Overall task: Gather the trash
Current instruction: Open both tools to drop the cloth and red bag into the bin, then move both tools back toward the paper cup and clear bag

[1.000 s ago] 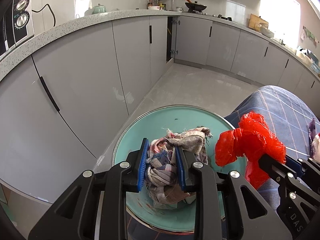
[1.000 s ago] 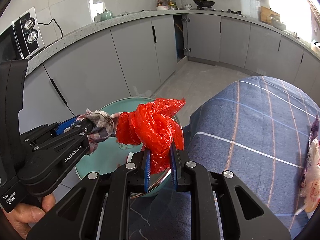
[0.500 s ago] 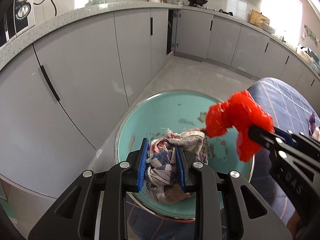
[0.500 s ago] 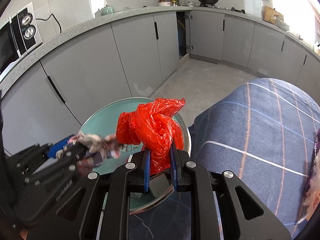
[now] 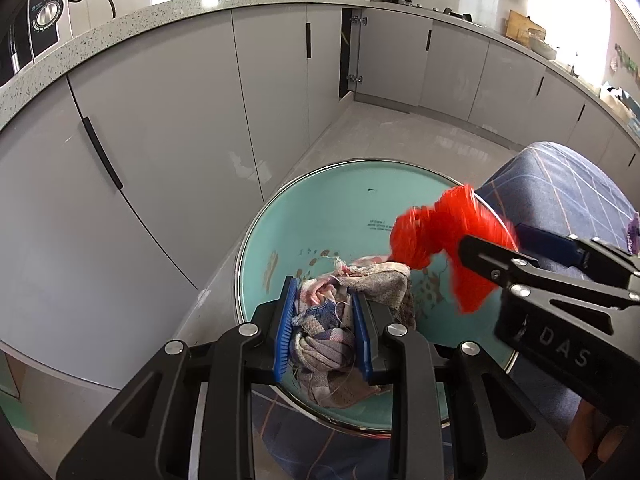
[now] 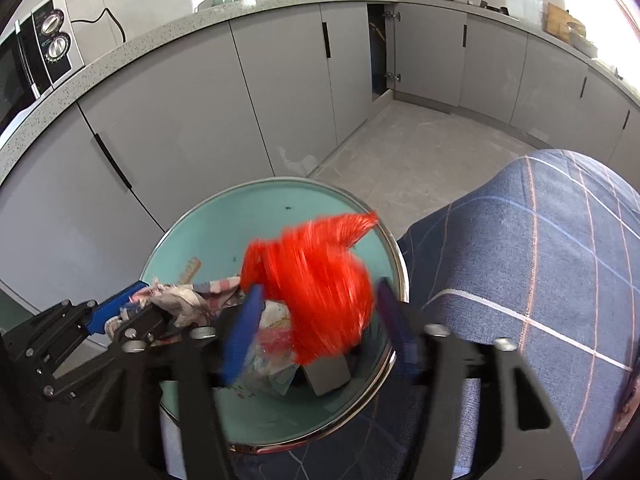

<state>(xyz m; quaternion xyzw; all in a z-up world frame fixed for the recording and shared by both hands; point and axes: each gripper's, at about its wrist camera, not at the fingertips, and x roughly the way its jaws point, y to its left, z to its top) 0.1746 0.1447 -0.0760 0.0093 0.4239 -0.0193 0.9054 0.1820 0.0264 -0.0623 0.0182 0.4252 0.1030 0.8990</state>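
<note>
While the right tongs point(image 6: 316, 328) are opening, the red bag point(image 6: 316, 284) blurs free between them over the bin point(image 6: 394, 256) | left tongs point(image 5: 322, 330) pinch the checked rag point(image 5: 324, 336) above the bin | risk: the light bag may catch a pad or the rim and land outside.

Blurred red plastic bag point(image 6: 320, 292) above teal bin point(image 6: 224, 240), crumpled plaid rag point(image 5: 332, 320) over its opening
</note>
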